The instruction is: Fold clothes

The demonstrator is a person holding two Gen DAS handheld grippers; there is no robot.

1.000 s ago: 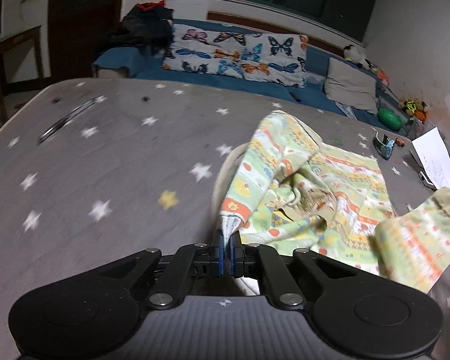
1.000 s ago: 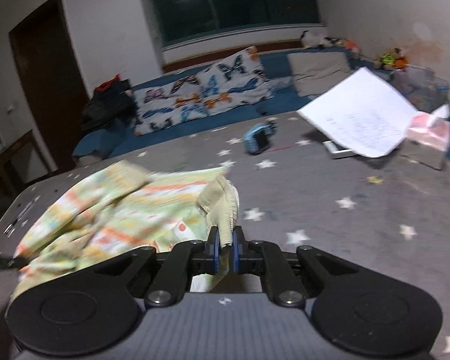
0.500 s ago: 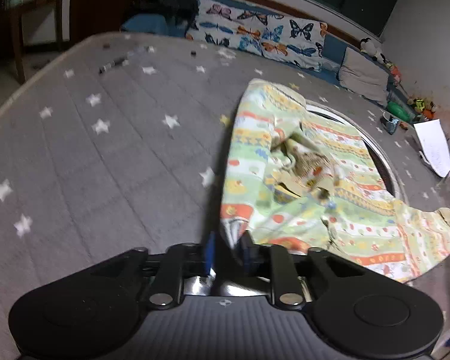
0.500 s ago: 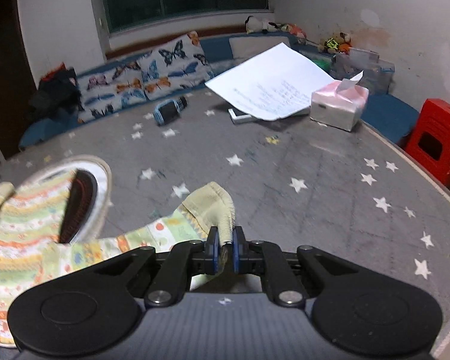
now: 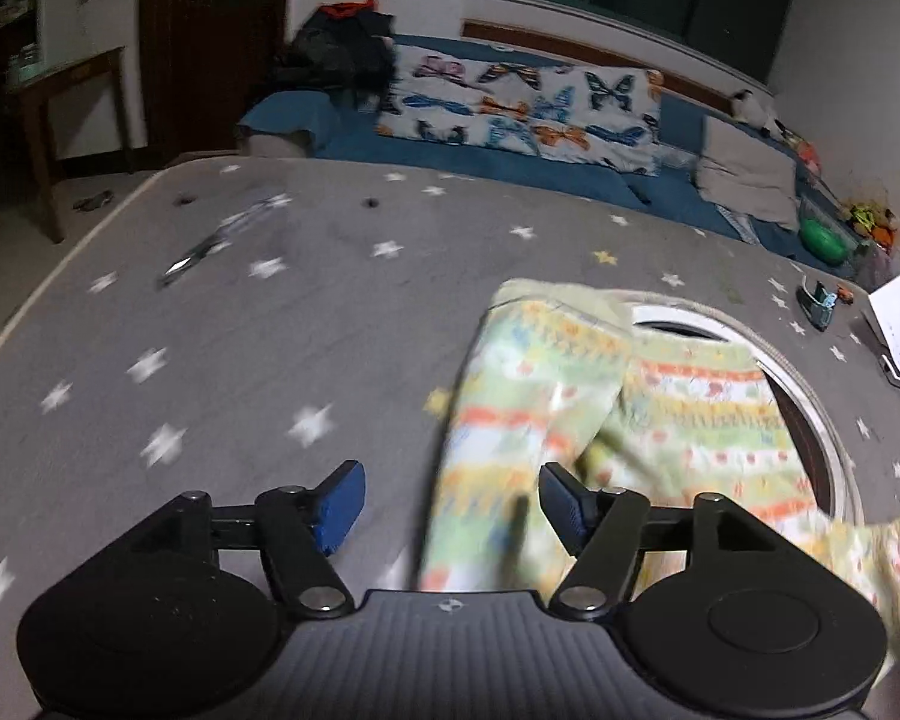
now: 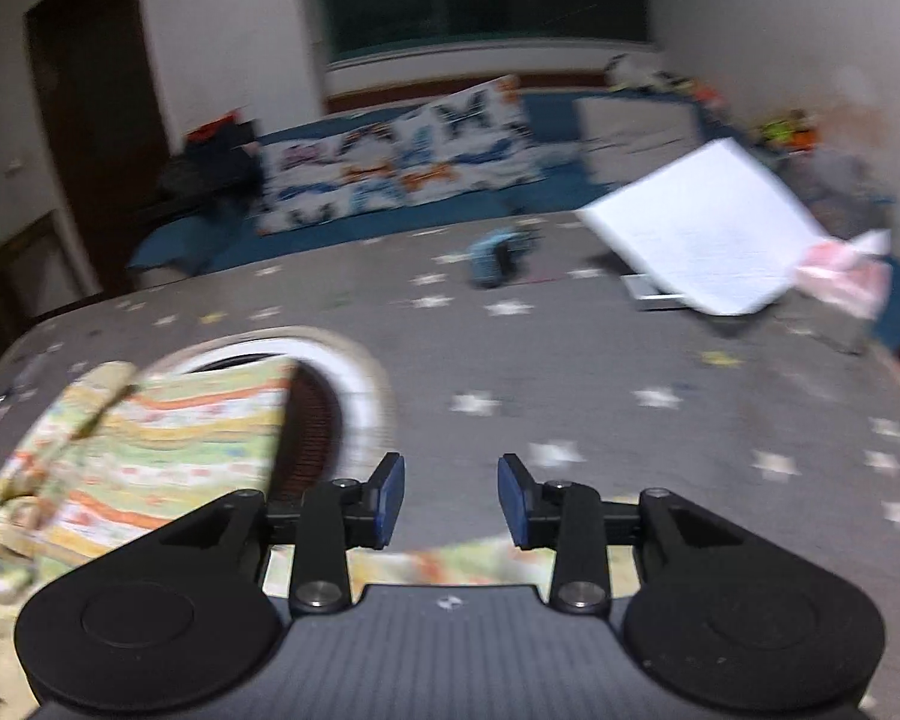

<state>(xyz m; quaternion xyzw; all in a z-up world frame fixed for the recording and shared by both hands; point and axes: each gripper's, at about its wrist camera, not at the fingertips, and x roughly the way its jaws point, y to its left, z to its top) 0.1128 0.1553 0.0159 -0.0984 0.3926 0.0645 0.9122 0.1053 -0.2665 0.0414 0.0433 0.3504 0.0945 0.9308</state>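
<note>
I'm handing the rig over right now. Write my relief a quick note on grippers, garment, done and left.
Left gripper: jaws opening, the patterned garment lies between them, not pinched.
Right gripper: jaws opening, nothing clamped; a garment edge lies just beneath it.
The garment lies on the star-print grey cloth, partly over the white ring.
Done: garment laid out and let go.
Left: the folding itself.

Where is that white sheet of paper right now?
In the right wrist view the white paper is upper right, far across the starry table, beside the pink tissue pack.
</note>
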